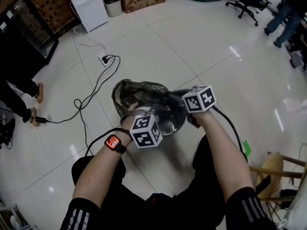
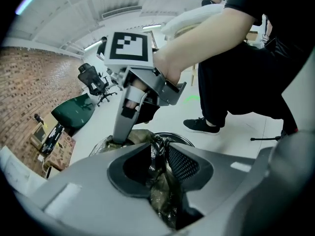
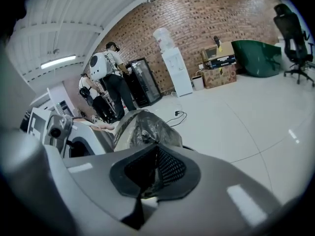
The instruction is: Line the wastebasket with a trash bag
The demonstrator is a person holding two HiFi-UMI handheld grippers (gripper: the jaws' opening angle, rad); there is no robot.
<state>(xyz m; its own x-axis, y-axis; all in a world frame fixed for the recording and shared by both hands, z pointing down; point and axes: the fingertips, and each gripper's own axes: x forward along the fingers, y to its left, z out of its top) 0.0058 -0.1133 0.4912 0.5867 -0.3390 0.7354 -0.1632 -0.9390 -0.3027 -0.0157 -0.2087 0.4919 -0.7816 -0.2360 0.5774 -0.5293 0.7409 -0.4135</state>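
- Wastebasket (image 1: 175,127): round metal bin, being kept on the pale tiled floor (image 1: 230,80) at the centre of the head view. It is being flanked by both grippers so that its rim can be worked from two sides.
- Trash bag (image 1: 139,92): dark translucent film, being left bunched over the upper-left part of the rim. Bare metal is being shown at the bin's lower right, so the lining is judged only partly done.
- Left gripper (image 2: 158,156): jaws being held slightly spread, with a crumpled strand of film lying loosely between them, probably ahead of a fresh hold.
- Right gripper (image 3: 156,157): jaws being pressed together. A thin sliver of film is apparently being pinched at the bin's right side, likely so that the edge can be drawn over.
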